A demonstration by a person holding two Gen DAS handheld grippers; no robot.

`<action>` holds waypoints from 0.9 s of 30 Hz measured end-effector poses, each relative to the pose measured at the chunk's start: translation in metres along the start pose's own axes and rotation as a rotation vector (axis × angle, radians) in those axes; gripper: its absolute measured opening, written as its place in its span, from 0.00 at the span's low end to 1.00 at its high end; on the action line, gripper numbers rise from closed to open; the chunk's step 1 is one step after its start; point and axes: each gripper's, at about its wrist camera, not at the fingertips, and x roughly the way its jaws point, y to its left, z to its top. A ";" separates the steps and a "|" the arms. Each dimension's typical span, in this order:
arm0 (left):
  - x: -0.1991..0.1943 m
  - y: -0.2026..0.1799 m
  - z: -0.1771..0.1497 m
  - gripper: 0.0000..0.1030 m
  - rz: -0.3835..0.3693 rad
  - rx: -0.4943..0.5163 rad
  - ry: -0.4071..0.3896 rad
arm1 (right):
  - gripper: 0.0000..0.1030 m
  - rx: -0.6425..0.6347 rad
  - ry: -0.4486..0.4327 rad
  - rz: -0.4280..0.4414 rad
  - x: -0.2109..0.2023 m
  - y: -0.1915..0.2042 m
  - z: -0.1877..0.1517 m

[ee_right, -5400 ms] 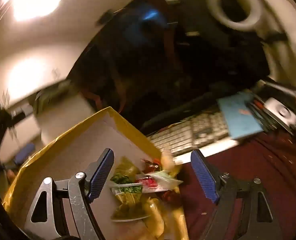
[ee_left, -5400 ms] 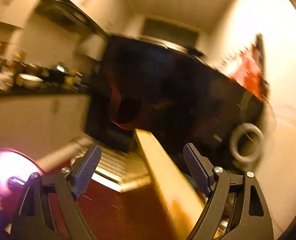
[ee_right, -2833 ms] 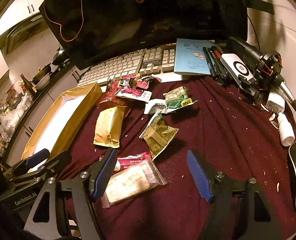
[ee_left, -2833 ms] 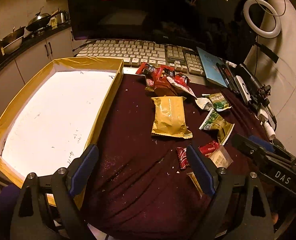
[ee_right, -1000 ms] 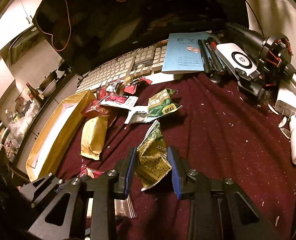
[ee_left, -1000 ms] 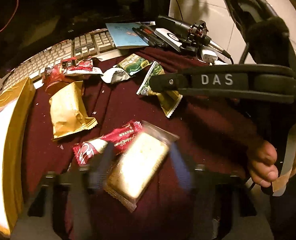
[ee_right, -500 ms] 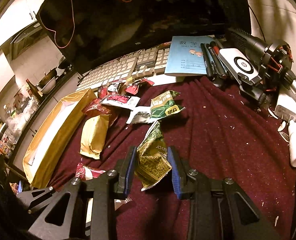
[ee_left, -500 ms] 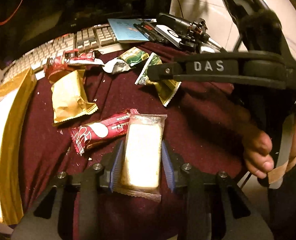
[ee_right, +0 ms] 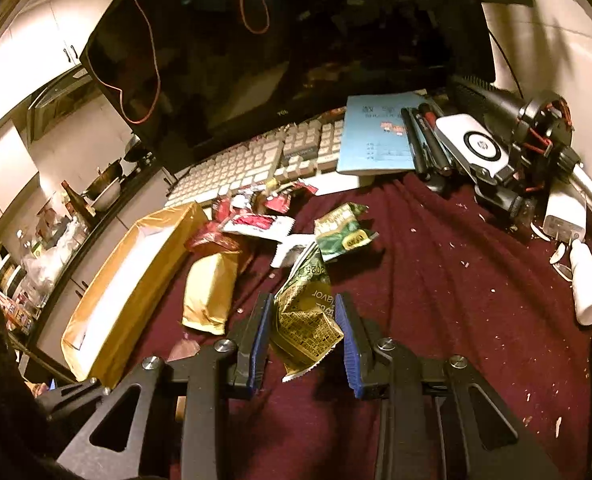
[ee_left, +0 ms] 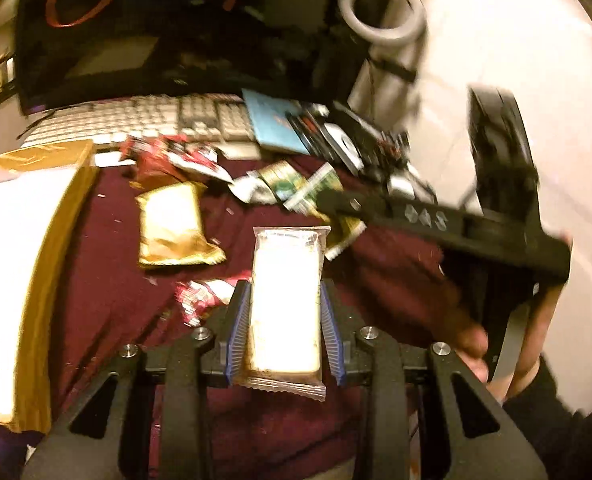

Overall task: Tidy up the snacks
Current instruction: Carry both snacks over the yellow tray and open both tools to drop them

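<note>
My left gripper (ee_left: 284, 320) is shut on a clear-wrapped pale biscuit pack (ee_left: 286, 304) and holds it above the maroon cloth. My right gripper (ee_right: 305, 332) is shut on a green-gold snack packet (ee_right: 306, 312), lifted off the cloth. A gold tray (ee_left: 62, 208) with a white floor lies at the left, also in the right wrist view (ee_right: 152, 256). A gold packet (ee_left: 172, 224), a red packet (ee_left: 202, 294), red wrappers (ee_right: 252, 220) and a green packet (ee_right: 342, 230) lie on the cloth.
A keyboard (ee_right: 252, 168), a monitor (ee_right: 296, 40), a blue booklet (ee_right: 376, 140), pens and camera gear (ee_right: 492, 156) line the back and right. A white bottle (ee_right: 588, 288) and a mouse lie at the far right. The right gripper's body (ee_left: 456, 224) crosses the left wrist view.
Both grippers shut on their packets about a second ago. Since then the left gripper has lifted the biscuit pack and swung leftward; the right one has raised the green-gold packet slightly.
</note>
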 end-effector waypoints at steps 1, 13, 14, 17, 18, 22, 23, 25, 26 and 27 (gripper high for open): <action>-0.004 0.004 0.001 0.31 0.003 -0.018 -0.014 | 0.32 -0.001 -0.006 0.004 -0.001 0.003 0.001; -0.056 0.075 0.016 0.31 0.154 -0.211 -0.154 | 0.32 -0.067 -0.044 0.086 -0.011 0.066 0.013; -0.060 0.082 0.015 0.31 0.163 -0.232 -0.163 | 0.32 -0.077 -0.038 0.097 -0.009 0.073 0.014; -0.069 0.103 0.013 0.31 0.170 -0.293 -0.181 | 0.32 -0.111 -0.019 0.128 0.001 0.096 0.012; -0.073 0.111 0.012 0.31 0.173 -0.311 -0.184 | 0.32 -0.120 -0.015 0.137 0.003 0.102 0.012; -0.081 0.135 0.007 0.31 0.192 -0.358 -0.194 | 0.32 -0.149 0.014 0.176 0.019 0.127 0.008; -0.083 0.141 0.006 0.31 0.200 -0.372 -0.197 | 0.32 -0.158 0.022 0.181 0.023 0.133 0.007; -0.087 0.152 0.004 0.31 0.222 -0.395 -0.202 | 0.32 -0.178 0.043 0.191 0.031 0.145 0.005; -0.088 0.155 0.003 0.31 0.233 -0.408 -0.203 | 0.32 -0.189 0.053 0.195 0.036 0.151 0.004; -0.090 0.163 0.002 0.31 0.244 -0.425 -0.205 | 0.32 -0.204 0.063 0.200 0.040 0.158 0.003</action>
